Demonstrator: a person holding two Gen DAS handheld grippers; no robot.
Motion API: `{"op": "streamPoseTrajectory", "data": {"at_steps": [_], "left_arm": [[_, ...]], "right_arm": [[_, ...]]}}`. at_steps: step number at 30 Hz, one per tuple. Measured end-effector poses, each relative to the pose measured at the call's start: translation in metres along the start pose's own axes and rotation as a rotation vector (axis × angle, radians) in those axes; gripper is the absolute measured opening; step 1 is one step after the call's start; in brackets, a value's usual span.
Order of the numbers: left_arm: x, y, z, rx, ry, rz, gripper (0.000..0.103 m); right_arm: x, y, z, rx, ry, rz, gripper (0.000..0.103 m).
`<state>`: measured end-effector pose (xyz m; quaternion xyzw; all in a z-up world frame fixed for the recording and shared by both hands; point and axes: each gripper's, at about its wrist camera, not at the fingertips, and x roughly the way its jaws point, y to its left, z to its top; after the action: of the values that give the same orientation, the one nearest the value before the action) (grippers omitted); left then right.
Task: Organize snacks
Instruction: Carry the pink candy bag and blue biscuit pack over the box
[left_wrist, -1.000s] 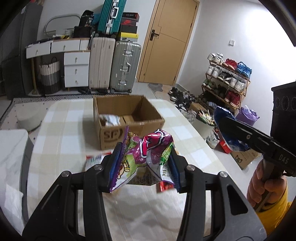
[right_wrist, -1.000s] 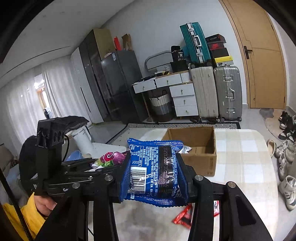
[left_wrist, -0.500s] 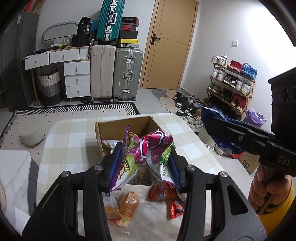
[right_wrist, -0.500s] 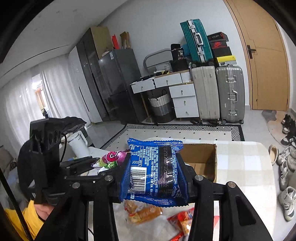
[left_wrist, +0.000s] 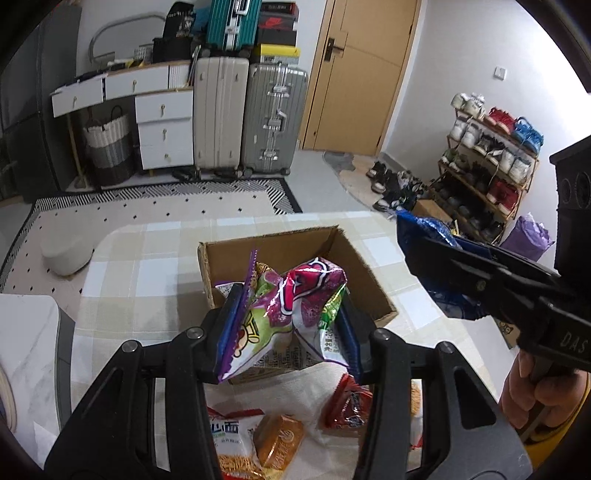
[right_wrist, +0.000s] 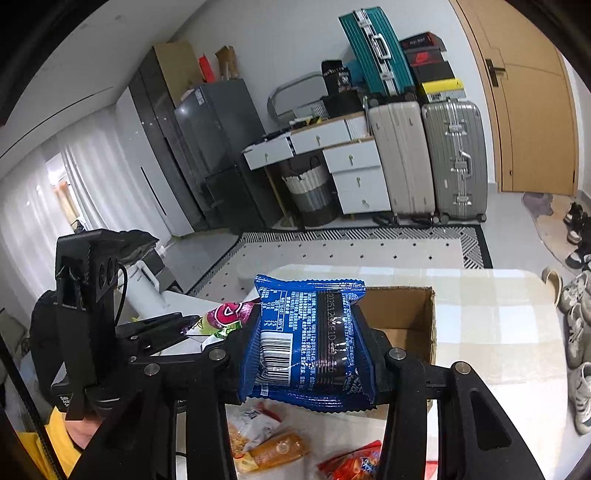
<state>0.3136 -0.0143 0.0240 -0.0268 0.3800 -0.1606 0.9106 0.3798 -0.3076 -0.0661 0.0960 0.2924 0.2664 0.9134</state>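
Left wrist view: the left gripper clamps a crinkled purple-and-green foil snack bag over the open cardboard box on the checked counter.

Right wrist view: the right gripper squeezes a glossy blue snack packet above the counter's near edge.

Cardboard box sitting on the table, loose snack packets lying before it, suitcases standing behind.

Soft daylit interior, sharp focus, fisheye-bent dark corners.
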Motion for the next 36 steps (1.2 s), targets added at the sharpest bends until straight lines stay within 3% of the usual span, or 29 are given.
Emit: {"op": "streamPoseTrajectory", "data": {"at_steps": [8, 25, 36], "left_arm": [[0.073, 0.017, 0.006, -0.031, 0.082, 0.015, 0.044], [0.176, 0.035, 0.004, -0.06, 0.178, 0.016, 0.046], [0.188, 0.034, -0.007, -0.062, 0.186, 0.041, 0.051]], "right_arm": [[0.04, -0.023, -0.008, 0.038, 0.066, -0.01, 0.045], [0.101, -0.062, -0.022, 0.084, 0.182, -0.035, 0.045], [0.116, -0.073, -0.031, 0.102, 0.221, -0.05, 0.045]]}}
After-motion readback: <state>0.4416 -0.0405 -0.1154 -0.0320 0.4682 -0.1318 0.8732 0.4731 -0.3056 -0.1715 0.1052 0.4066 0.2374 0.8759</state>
